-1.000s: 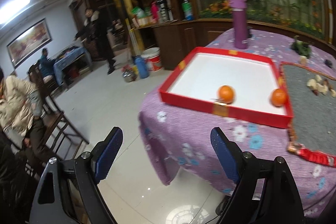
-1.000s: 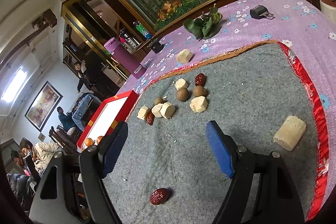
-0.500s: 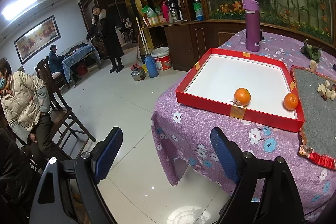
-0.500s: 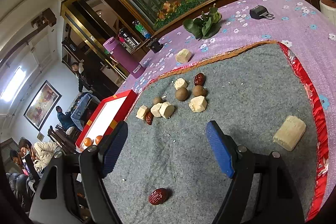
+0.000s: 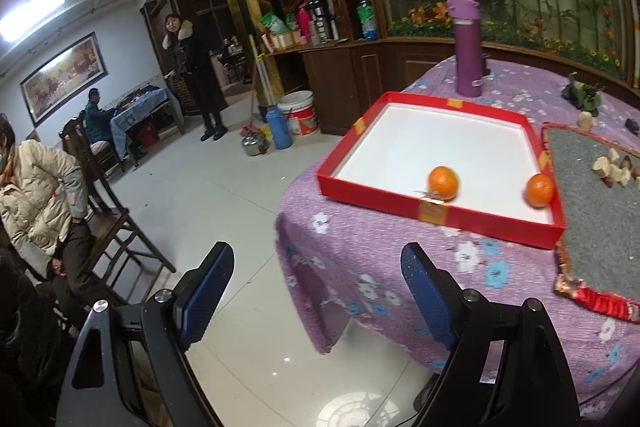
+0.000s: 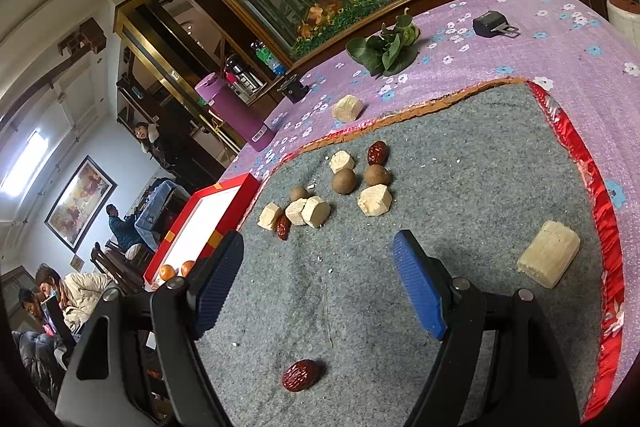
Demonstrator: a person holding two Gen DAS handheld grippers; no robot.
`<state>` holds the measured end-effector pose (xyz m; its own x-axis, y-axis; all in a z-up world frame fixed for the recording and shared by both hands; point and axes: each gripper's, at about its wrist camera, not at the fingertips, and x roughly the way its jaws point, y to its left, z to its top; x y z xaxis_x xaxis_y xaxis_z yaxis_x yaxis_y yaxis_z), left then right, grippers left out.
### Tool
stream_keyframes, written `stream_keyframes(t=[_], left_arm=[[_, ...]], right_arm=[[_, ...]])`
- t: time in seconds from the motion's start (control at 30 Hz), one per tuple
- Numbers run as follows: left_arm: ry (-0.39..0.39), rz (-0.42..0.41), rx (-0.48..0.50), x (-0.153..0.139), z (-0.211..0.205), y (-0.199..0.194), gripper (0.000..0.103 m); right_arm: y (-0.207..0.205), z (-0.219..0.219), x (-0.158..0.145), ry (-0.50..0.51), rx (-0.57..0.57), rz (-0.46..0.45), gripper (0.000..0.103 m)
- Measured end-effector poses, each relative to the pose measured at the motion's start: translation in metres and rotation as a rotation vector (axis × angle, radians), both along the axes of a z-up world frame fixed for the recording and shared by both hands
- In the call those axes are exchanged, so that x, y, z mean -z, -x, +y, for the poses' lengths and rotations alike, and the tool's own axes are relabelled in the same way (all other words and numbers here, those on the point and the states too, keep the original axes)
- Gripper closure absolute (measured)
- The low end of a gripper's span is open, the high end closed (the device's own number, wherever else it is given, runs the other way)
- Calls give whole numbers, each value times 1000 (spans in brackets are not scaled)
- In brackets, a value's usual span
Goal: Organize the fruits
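Done: 2 oranges (image 5: 443, 182) in red tray (image 5: 442, 215).
Left: dates, nuts, 1 near date (image 6: 300, 375) on grey mat (image 6: 460, 187).
L gripper (image 5: 318, 287): wide open, empty, off table.
R gripper (image 6: 318, 281): wide open, empty, over mat.

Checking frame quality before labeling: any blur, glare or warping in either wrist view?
Left wrist: the oranges and red tray are smeared by motion blur; lamp glare on the floor tiles; strong fisheye bending. Right wrist: sharp, the red date and grey mat crisp; edges vignetted. Both claws, left and right, show clearly, open.
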<state>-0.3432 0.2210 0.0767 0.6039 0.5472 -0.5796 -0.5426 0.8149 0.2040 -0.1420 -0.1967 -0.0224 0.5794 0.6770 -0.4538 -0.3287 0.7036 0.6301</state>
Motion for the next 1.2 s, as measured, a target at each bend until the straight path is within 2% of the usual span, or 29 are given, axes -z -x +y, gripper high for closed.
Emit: stream_keyframes(t=[0.27,1.2], left_arm=[[1,26,76,8,-21,-4,17],[12,15,36,7,-15,-2,17]], right_arm=[[0,-3,-1,-1,9,-3,25],[-4,1,0,15,-1,9,25]])
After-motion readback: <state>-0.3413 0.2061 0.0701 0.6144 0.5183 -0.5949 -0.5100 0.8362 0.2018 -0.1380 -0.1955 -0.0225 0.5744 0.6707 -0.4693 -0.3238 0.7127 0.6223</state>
